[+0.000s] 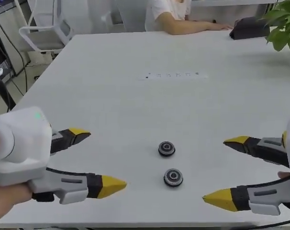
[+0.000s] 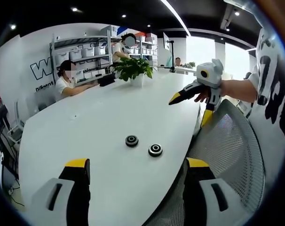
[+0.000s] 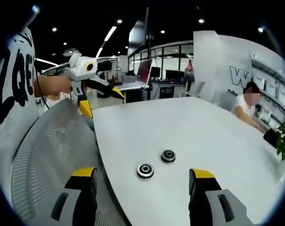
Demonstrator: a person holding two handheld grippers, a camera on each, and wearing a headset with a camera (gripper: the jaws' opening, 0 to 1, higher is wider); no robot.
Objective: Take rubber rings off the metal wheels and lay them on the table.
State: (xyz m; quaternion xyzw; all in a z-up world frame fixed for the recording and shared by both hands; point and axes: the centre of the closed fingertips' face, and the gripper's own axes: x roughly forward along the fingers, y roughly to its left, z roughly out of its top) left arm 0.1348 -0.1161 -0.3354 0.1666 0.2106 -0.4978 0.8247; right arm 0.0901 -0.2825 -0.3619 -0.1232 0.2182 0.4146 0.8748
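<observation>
- Nearest the person, both grippers hover low over the table's near edge, jaws spread wide and empty. The left gripper sits at 9 o'clock of the wheels and the right gripper at 3 o'clock, probably so one can steady a wheel while the other peels.
- Between them the near wheel lies flat, its dark rubber ring seated round the metal hub, with nothing touching it.
- The far wheel rests just beside it at 12 o'clock, ring likewise on (no ring lies loose yet).
- Beyond, bare tabletop leaves room for the rings.
- At the far edge a seated person leans on the table, with a plant at 2 o'clock.
</observation>
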